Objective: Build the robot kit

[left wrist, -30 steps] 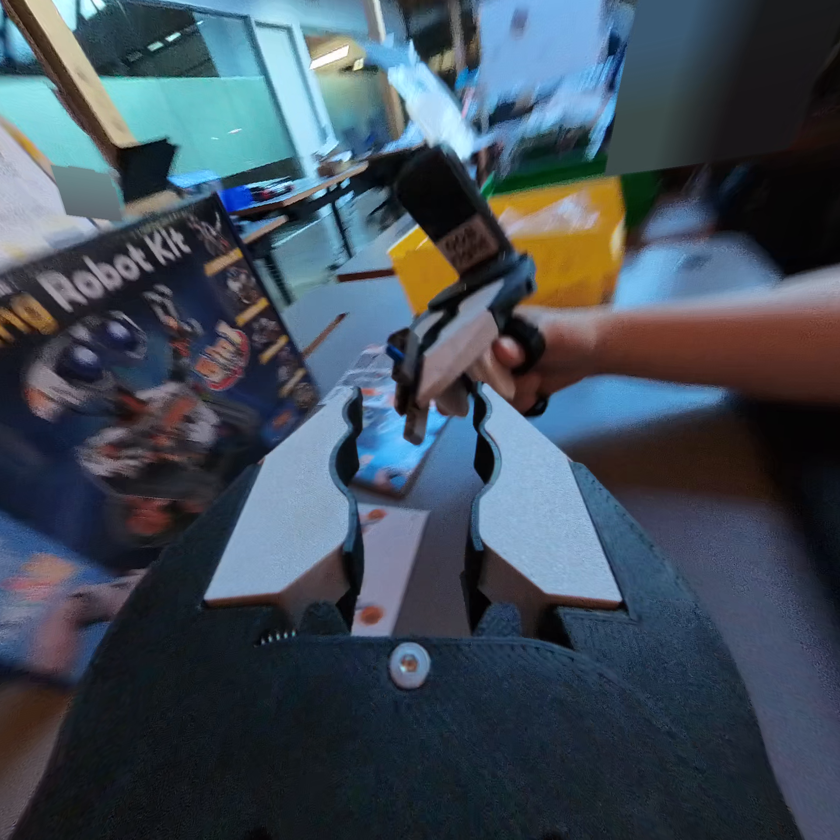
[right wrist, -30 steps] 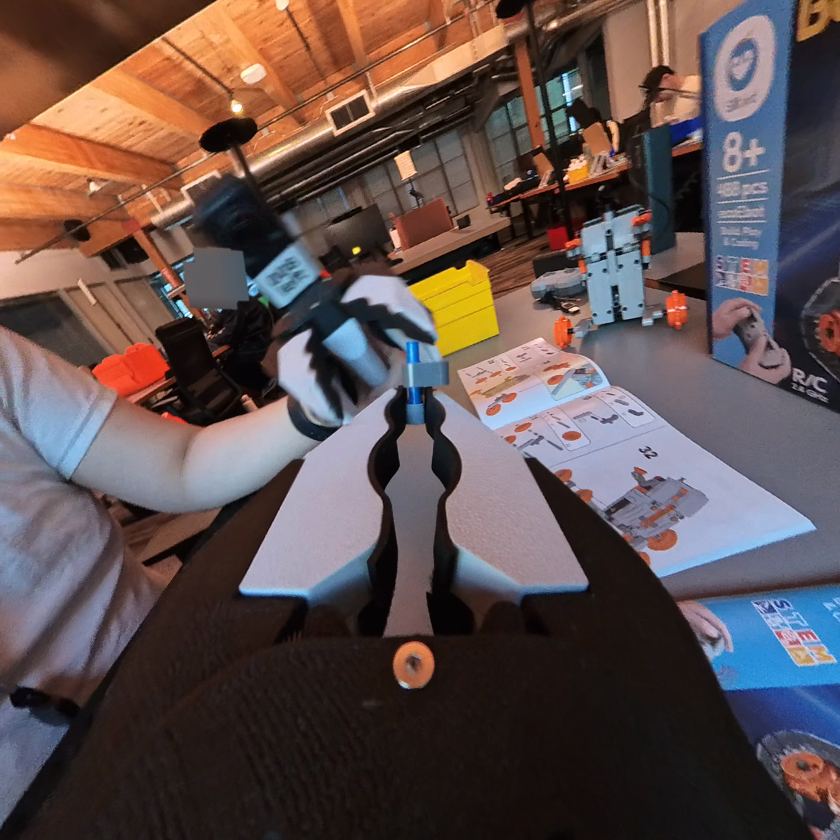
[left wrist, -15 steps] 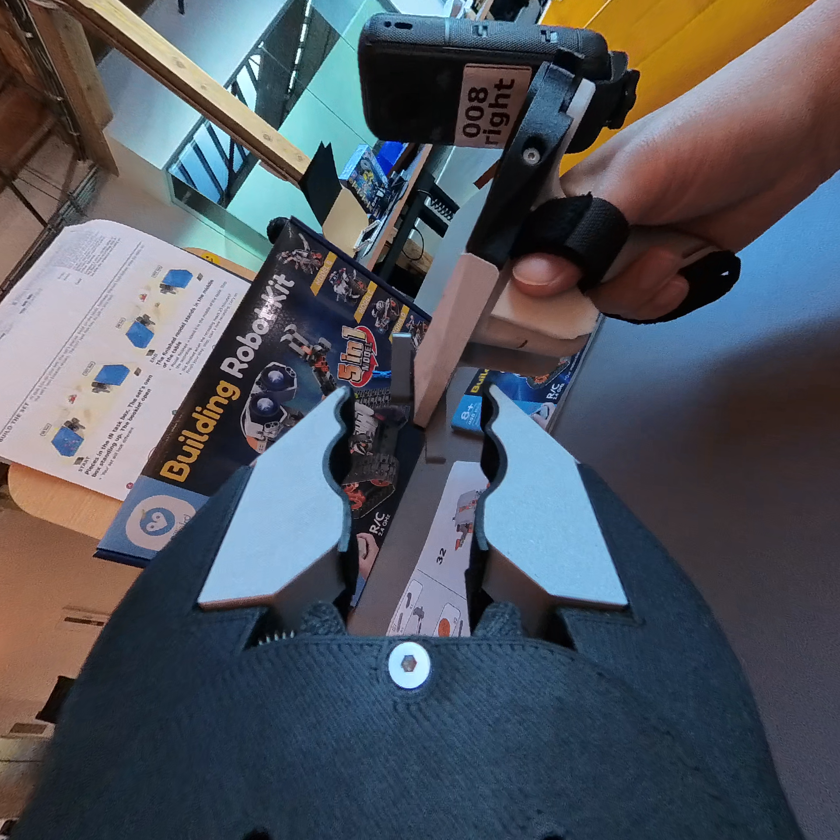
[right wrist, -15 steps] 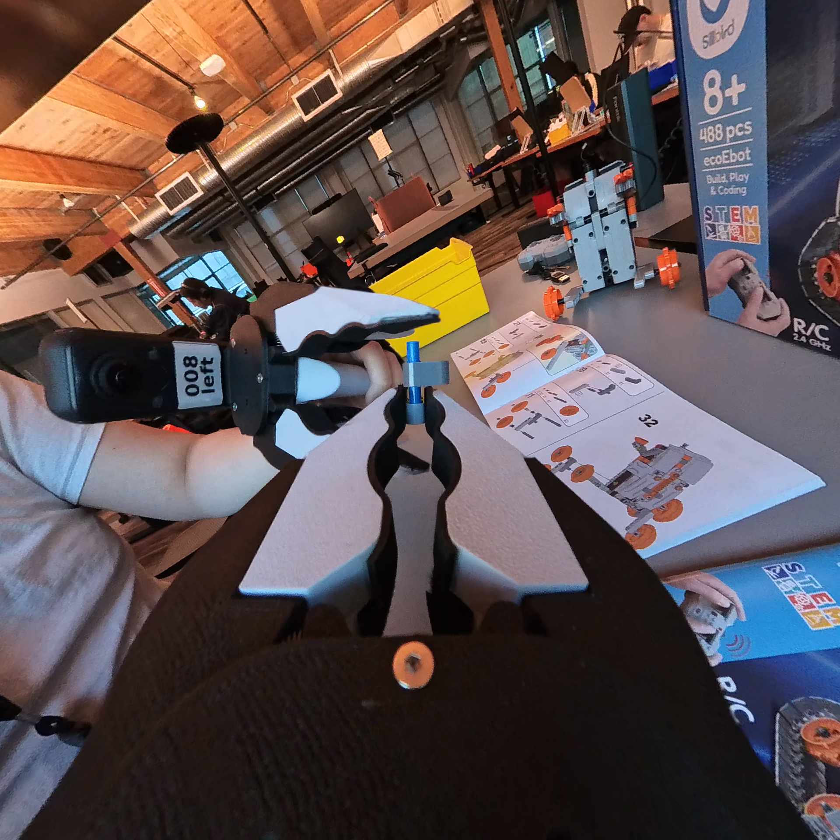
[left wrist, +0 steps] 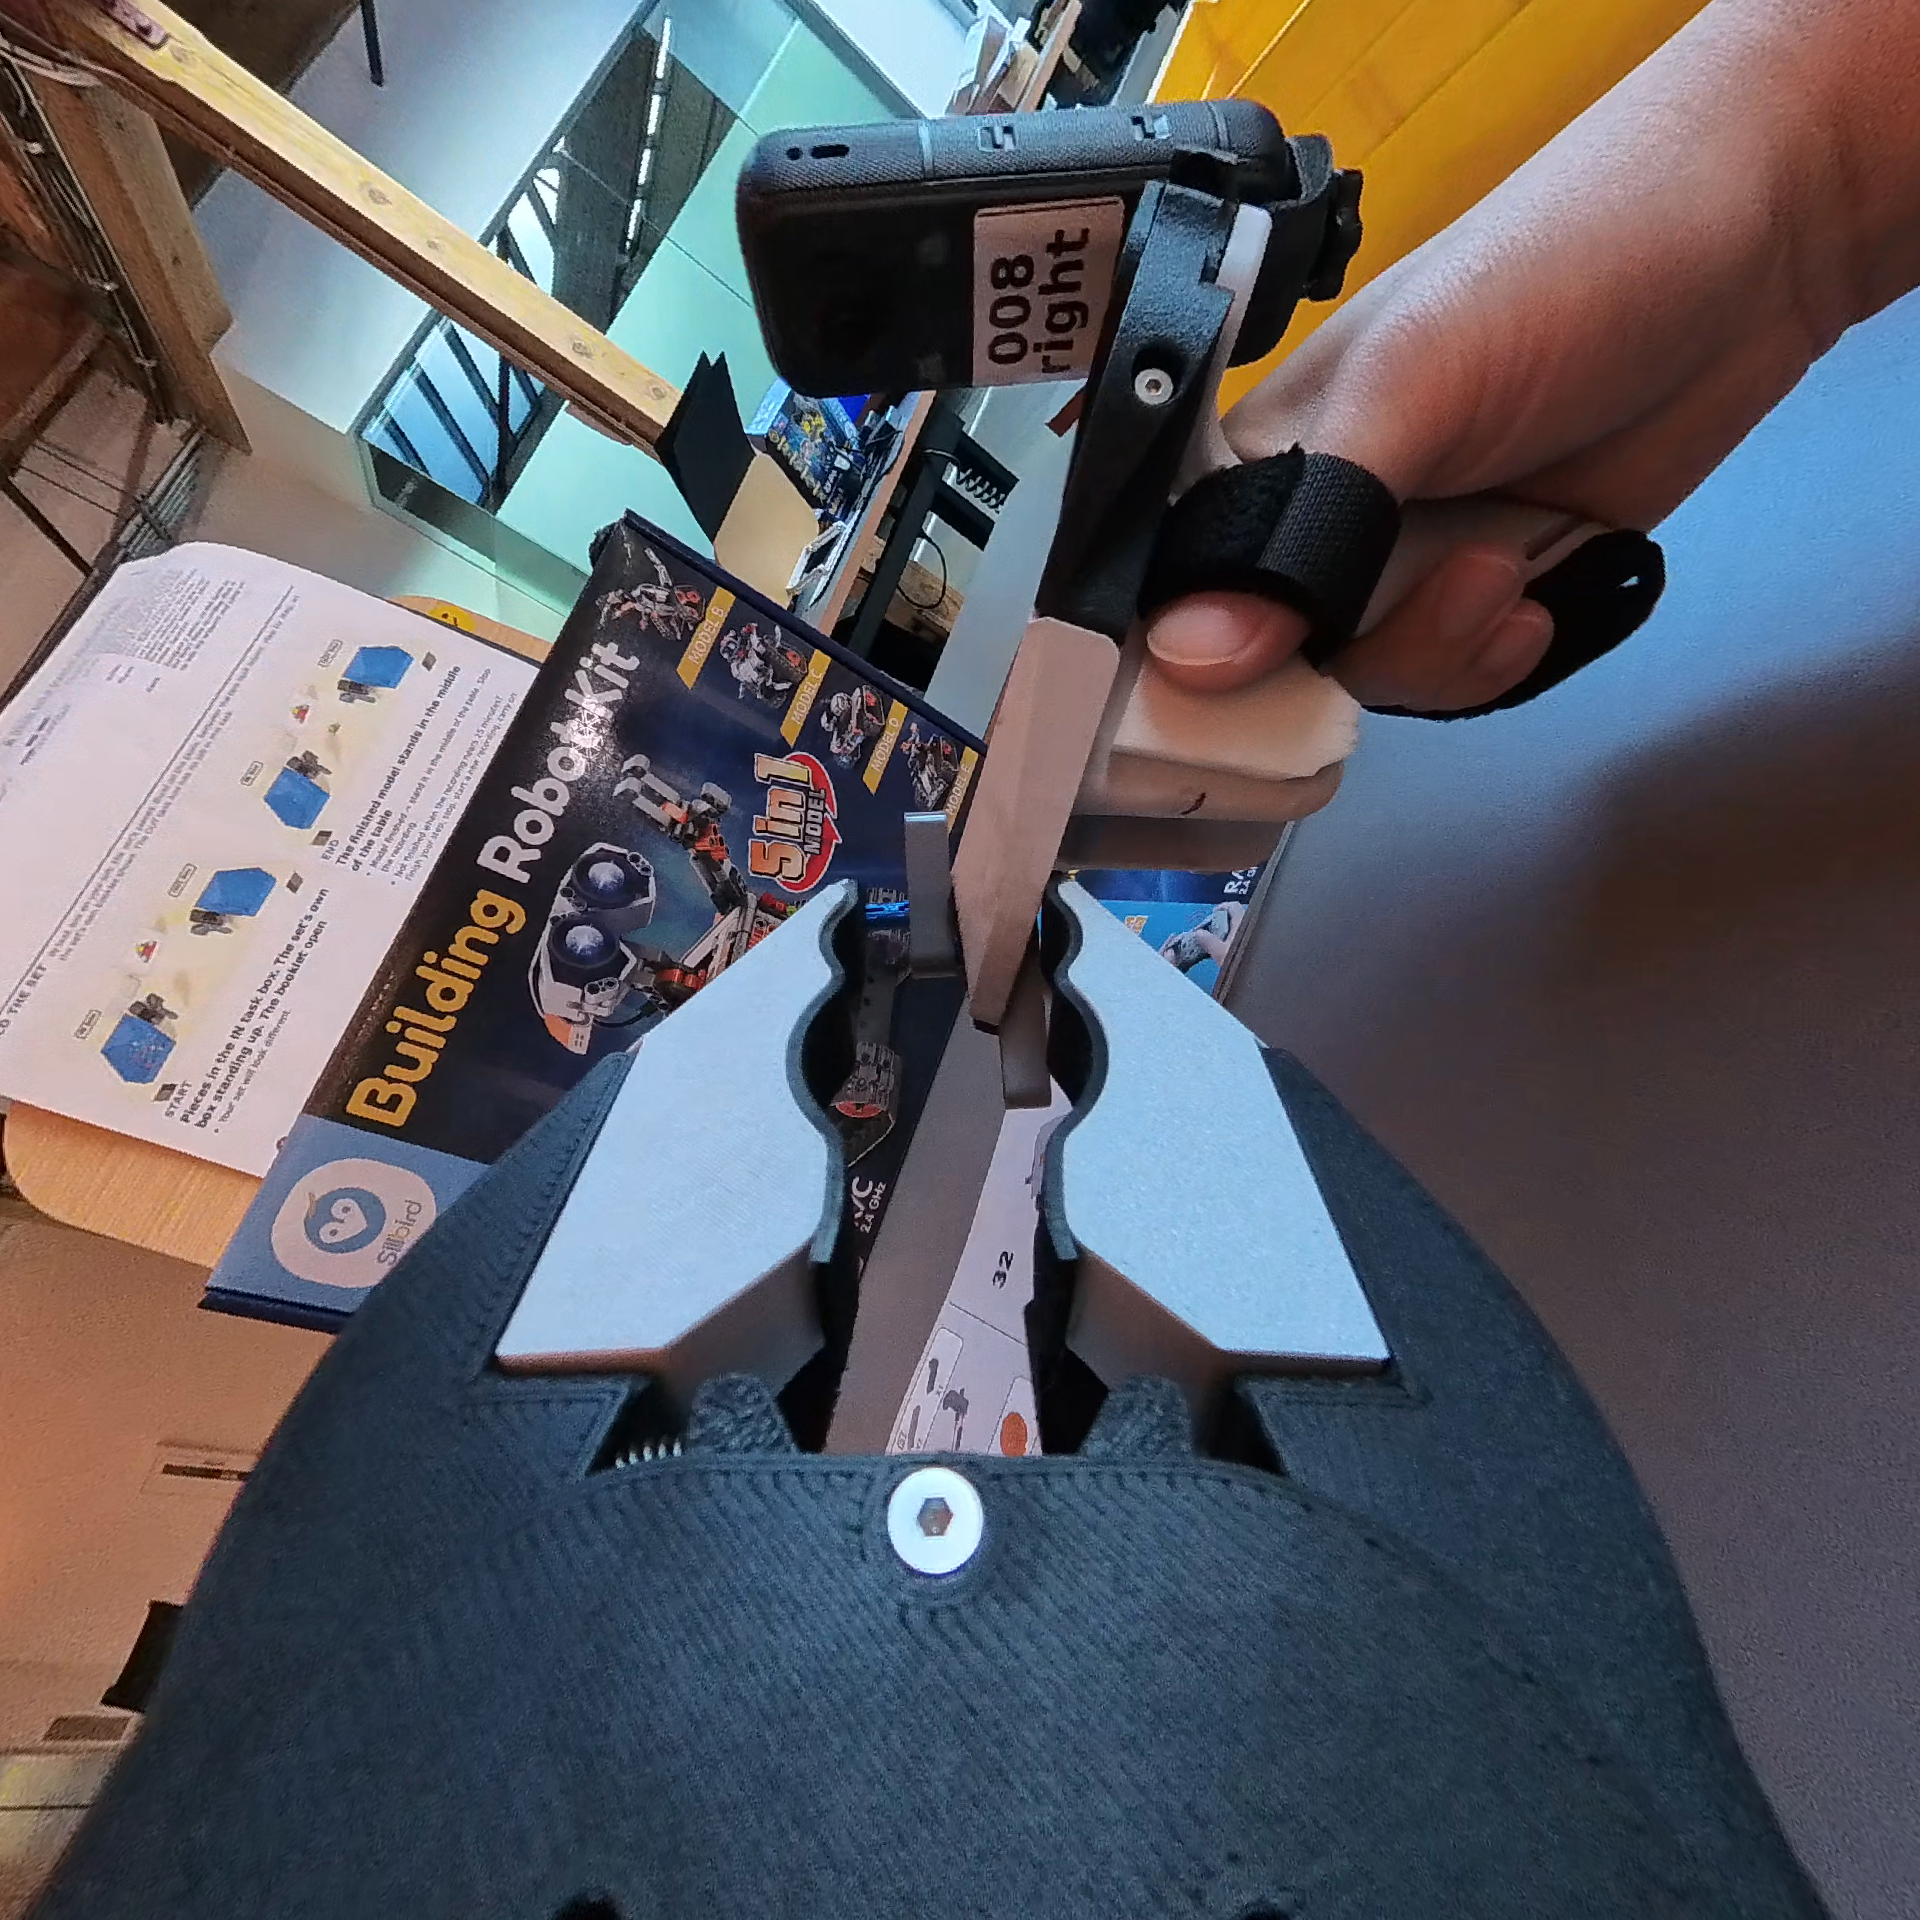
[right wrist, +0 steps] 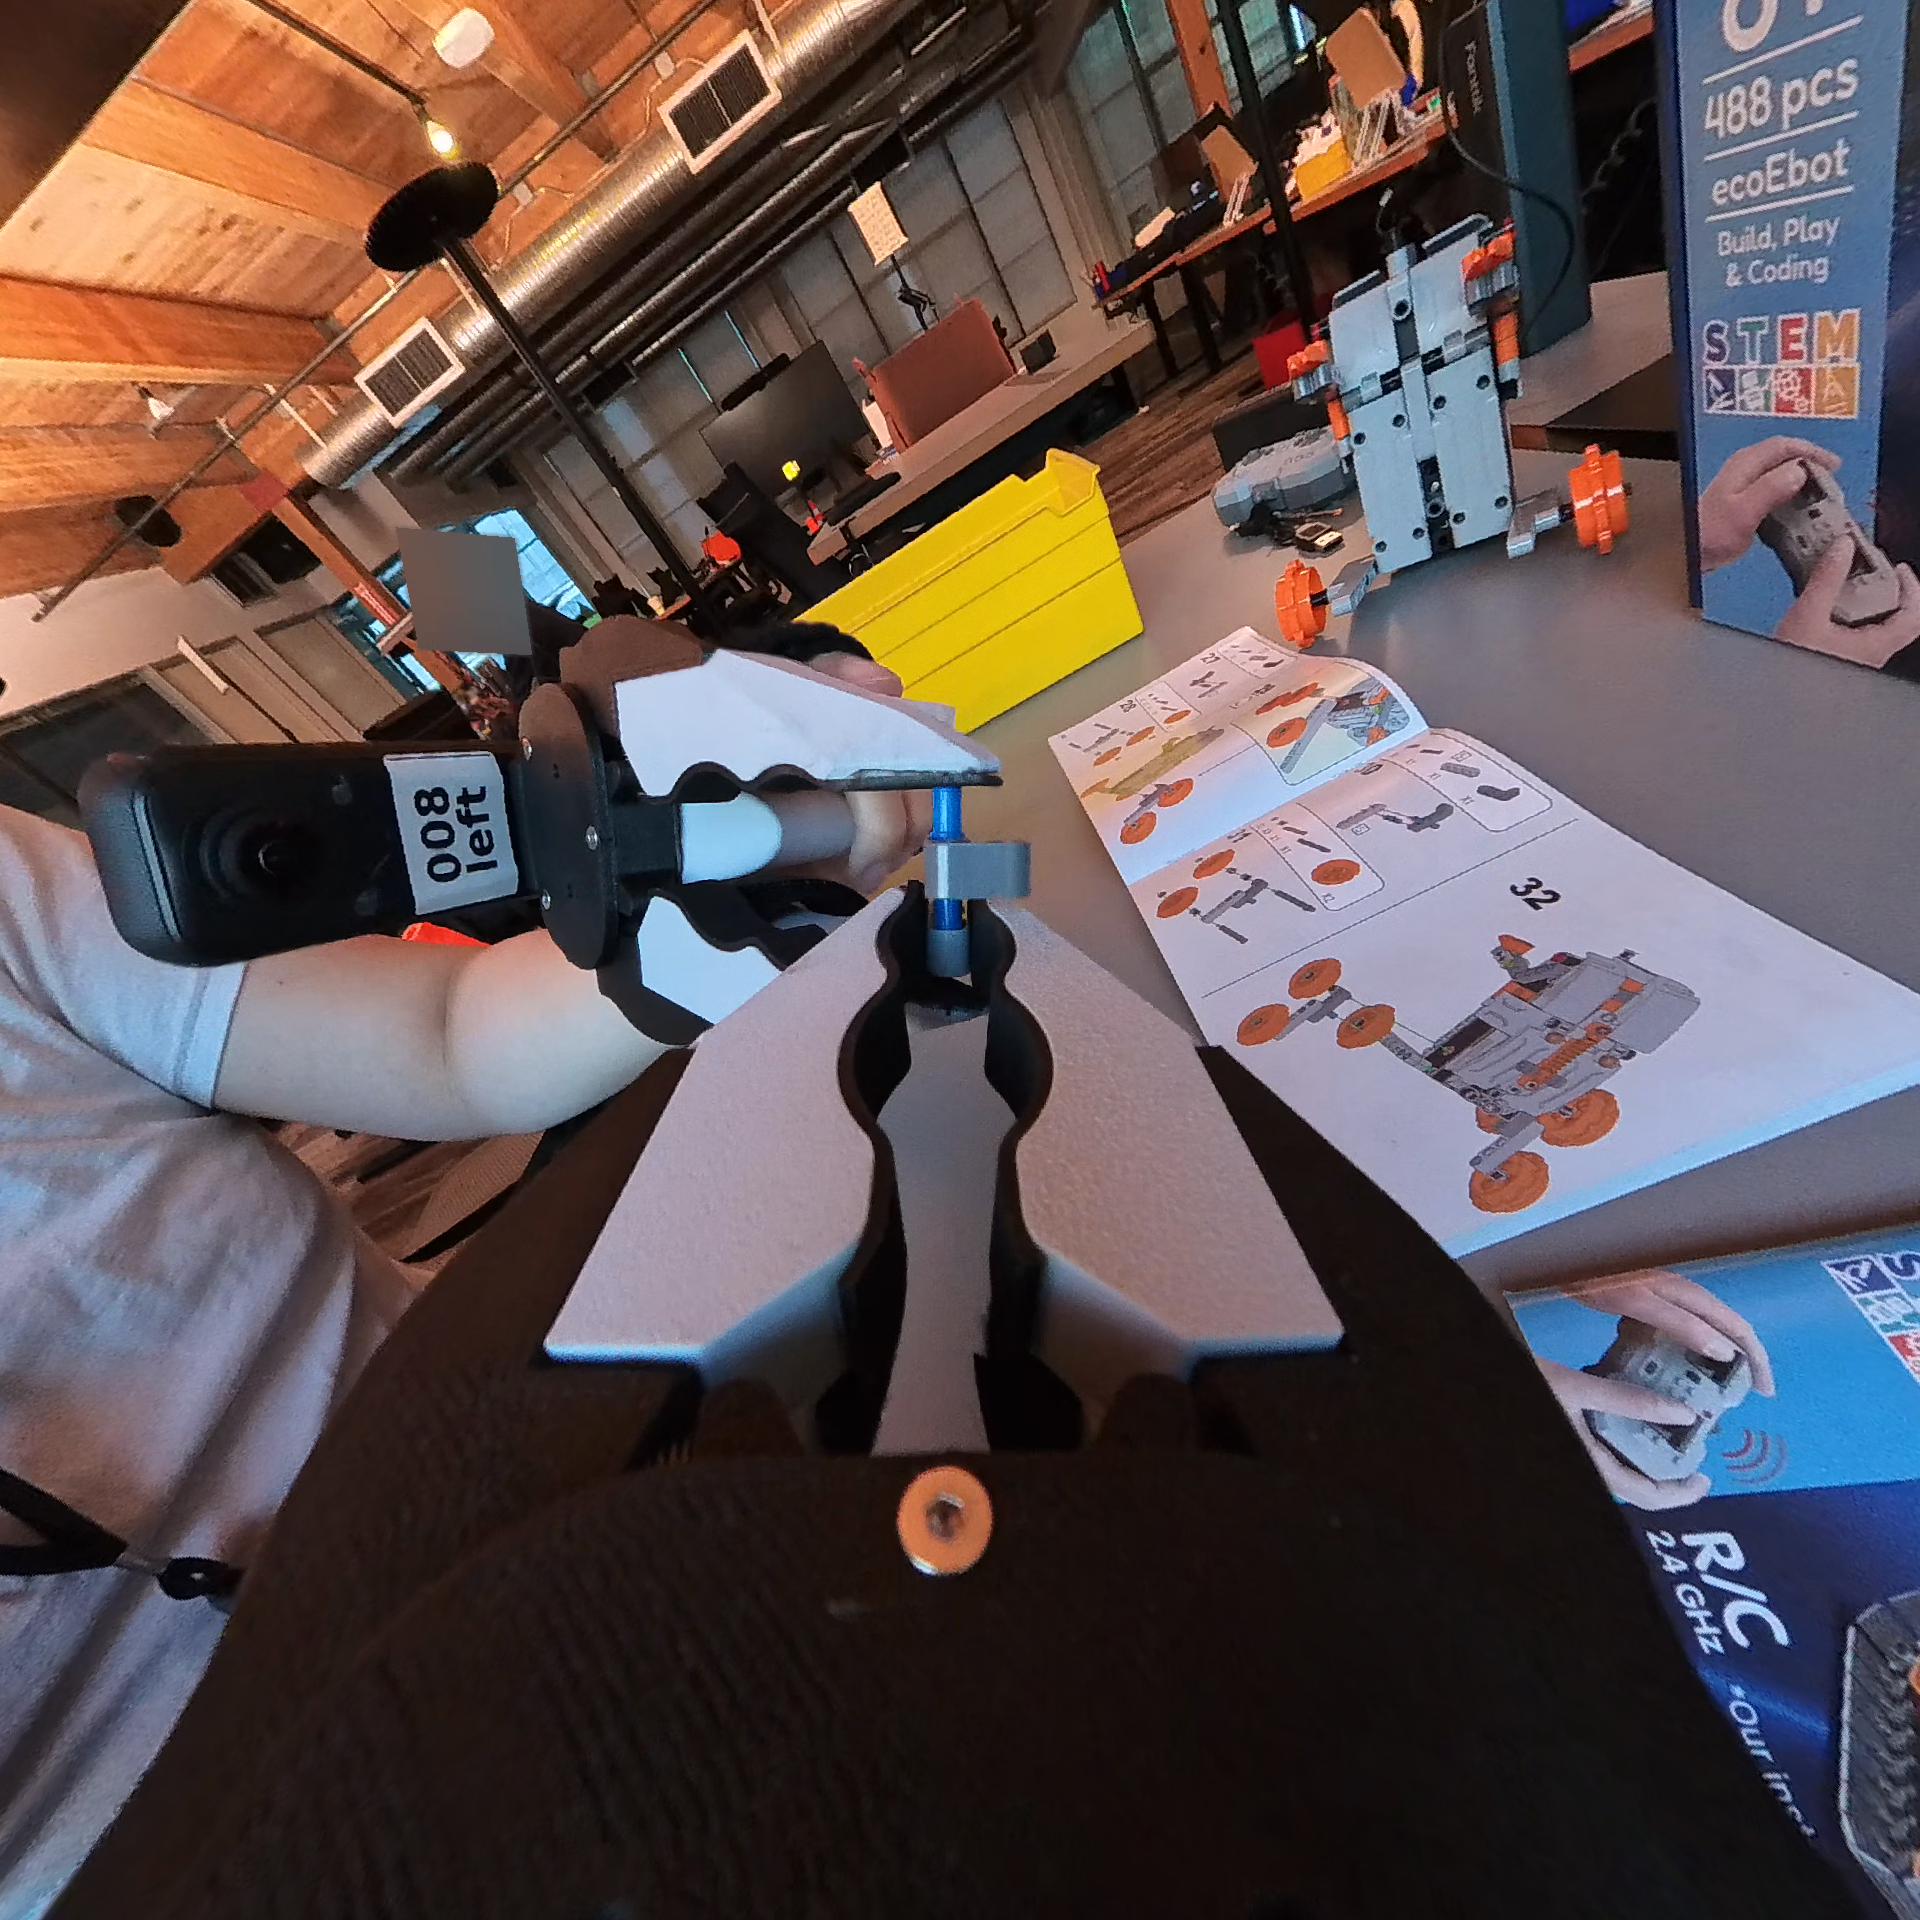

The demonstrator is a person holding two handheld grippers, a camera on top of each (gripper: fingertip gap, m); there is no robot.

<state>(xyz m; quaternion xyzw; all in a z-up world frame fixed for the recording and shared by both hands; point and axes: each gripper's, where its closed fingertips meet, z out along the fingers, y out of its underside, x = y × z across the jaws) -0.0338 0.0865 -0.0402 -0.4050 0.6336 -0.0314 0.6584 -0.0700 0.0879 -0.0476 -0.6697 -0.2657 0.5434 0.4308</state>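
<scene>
My right gripper (right wrist: pixel 948 904) is shut on a small part: a blue pin (right wrist: pixel 945 810) that runs through a grey connector (right wrist: pixel 977 871) and a grey bush at my fingertips. It is held upright above the grey table (right wrist: pixel 1662 727). My left gripper (left wrist: pixel 951 894) is turned on its side and open, with its jaws around the pin's ends. Its upper finger (right wrist: pixel 810 727) touches the pin's top. Its lower finger is hidden behind my right fingers. In the left wrist view the grey connector (left wrist: pixel 928 894) and a right finger (left wrist: pixel 1023 810) stand between my left pads.
An open instruction booklet (right wrist: pixel 1455 935) lies on the table. A grey and orange model (right wrist: pixel 1423 416) and a yellow bin (right wrist: pixel 987 592) stand behind it. A blue kit box (right wrist: pixel 1787 312) stands at the right and another (right wrist: pixel 1766 1455) lies near. A printed sheet (left wrist: pixel 208 779) is at the left. My left and right fingertips are right by each other.
My left gripper turned on its side, came up to the pin and narrowed its jaws around it. My right gripper stayed shut on the part and barely moved.
</scene>
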